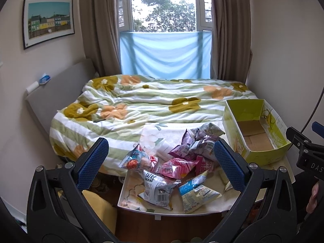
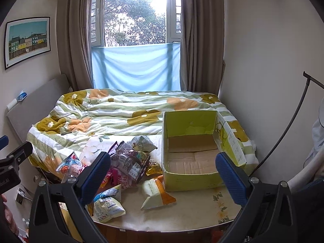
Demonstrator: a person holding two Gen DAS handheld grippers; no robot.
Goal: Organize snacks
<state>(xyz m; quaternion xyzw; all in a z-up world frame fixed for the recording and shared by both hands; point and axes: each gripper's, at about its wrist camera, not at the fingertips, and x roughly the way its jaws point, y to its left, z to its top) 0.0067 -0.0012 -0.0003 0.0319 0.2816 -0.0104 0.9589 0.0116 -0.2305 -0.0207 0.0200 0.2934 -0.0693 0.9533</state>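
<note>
Loose snack packets beside bare-bottomed box

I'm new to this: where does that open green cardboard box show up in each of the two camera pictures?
Left wrist view: the green cardboard box sits at the right edge, on the small table, right of the snack pile.
Right wrist view: the green cardboard box is right of centre, on the same table, with the snack pile to its left.
Shared landmark: the blue cloth across the window's lower part, behind the bed.
</note>
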